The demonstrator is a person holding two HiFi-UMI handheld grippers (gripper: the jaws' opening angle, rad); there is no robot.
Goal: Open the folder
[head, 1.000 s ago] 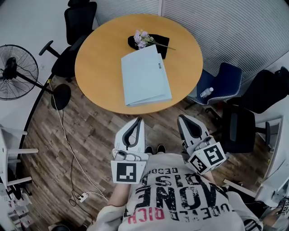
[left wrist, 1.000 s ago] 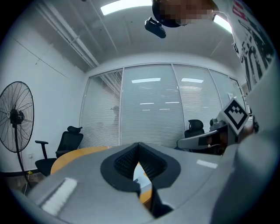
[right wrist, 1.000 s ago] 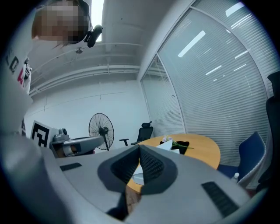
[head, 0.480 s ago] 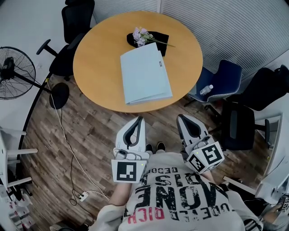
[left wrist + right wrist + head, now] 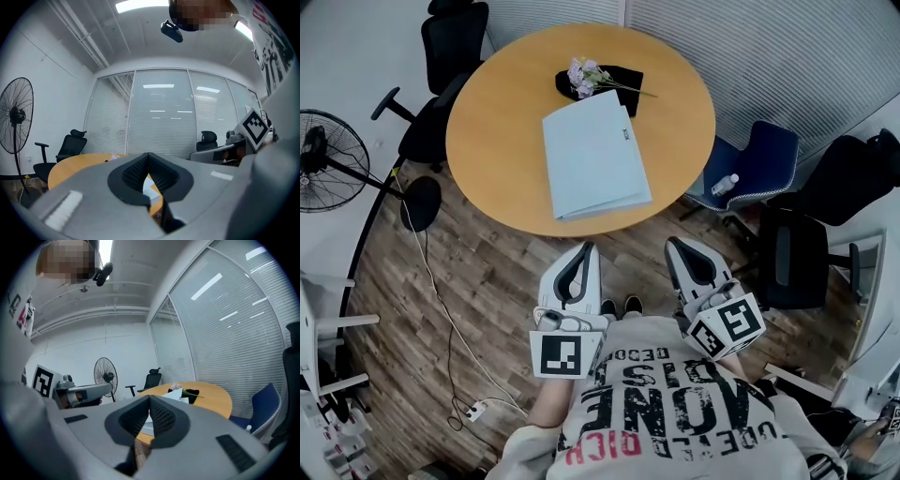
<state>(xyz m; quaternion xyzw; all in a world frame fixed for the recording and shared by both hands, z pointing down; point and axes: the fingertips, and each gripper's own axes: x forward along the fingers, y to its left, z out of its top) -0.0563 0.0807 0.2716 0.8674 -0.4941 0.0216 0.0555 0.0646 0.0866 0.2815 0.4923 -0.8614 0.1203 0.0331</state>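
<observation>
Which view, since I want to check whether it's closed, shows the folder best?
The head view: the whole folder lies closed on the table, seen from above. Both gripper views catch only slivers of it past their jaws, edge-on.

Shirt (image 5: 675, 412): large black print, seen upside down and only partly legible; "ONE" reads, with red "RICH" at the hem. Folder (image 5: 592, 155): small dark label (image 5: 627, 134), too small to read. Left cube (image 5: 561, 356) and right cube (image 5: 733, 325): square black-and-white markers.

Folder (image 5: 594, 155) on table (image 5: 497, 122), flowers (image 5: 584, 75) behind it (nearer the far edge), fan (image 5: 317, 148) left of table
</observation>
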